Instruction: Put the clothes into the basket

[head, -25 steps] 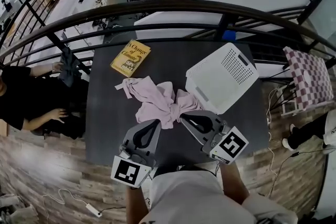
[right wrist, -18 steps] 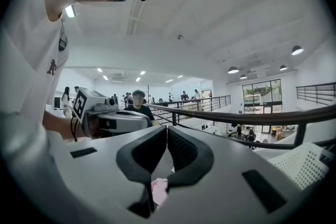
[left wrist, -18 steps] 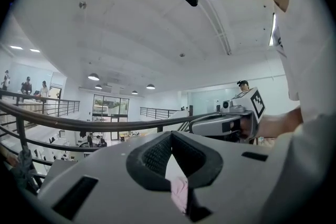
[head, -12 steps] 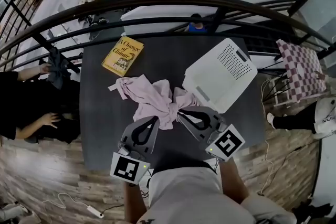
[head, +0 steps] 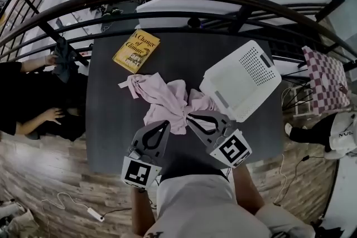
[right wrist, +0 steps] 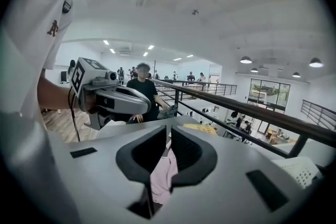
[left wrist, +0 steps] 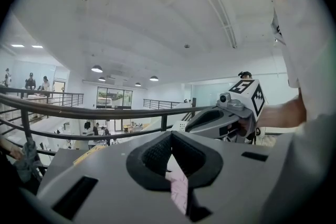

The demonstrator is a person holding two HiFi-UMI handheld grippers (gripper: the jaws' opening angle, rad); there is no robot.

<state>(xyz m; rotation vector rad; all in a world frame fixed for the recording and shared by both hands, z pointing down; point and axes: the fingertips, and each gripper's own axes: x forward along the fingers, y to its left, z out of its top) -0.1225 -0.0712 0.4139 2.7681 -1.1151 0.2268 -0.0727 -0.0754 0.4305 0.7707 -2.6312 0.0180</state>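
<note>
Pink clothes (head: 165, 102) crumpled, twisted mid-length, just beside white basket (head: 245, 78).

A dark grey table (head: 106, 120) stands against a railing. A yellow book (head: 136, 51) lies near its far left corner. Crumpled pink clothes (head: 164, 100) lie in the middle, touching a white basket (head: 242, 78) on the right.
</note>
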